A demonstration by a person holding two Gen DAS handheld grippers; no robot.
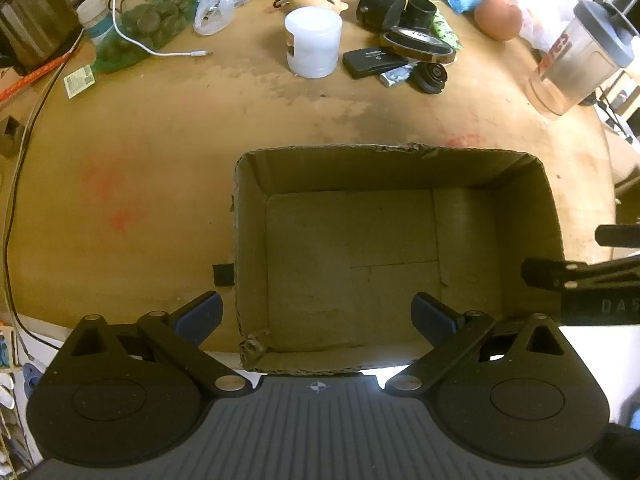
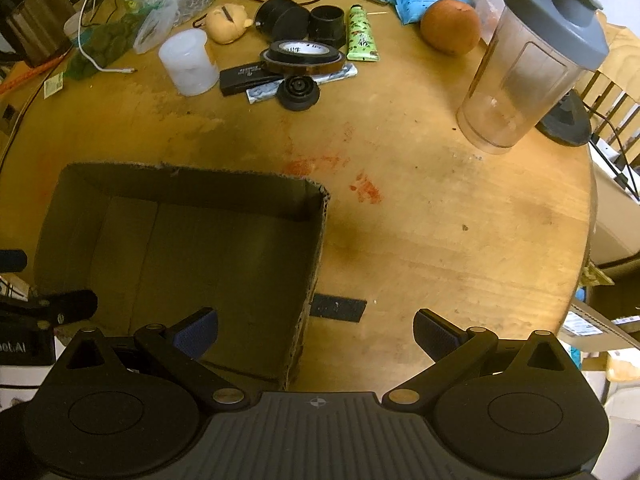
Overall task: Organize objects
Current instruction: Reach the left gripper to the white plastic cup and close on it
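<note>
- The cardboard box (image 1: 380, 248) sits open and empty at the near edge of the round worktop (image 2: 440, 220), one near corner crumpled.
- The things to sort lie in a cluster toward the far edge, well apart from the box: a white plastic jar (image 1: 313, 42), a black tape roll (image 2: 302, 54), a flat black case (image 1: 370, 62), a round black cap (image 2: 299, 92), two black cylinders, a green tube (image 2: 362, 32).
- An orange (image 2: 450, 26) and a clear shaker bottle (image 2: 532, 68) stand toward the far right edge.
- By my reading nothing is packed yet; this looks like the start, before any first pick.
- The next move calls for a reach across the bare middle to one item of the cluster.
- The left tool (image 1: 318, 318) hangs over the box's near wall, pointing steeply down, fingers spread wide, nothing between them.
- The right tool (image 2: 316, 330) hovers just beside the box's right wall, likewise steep and spread wide, empty.
</note>
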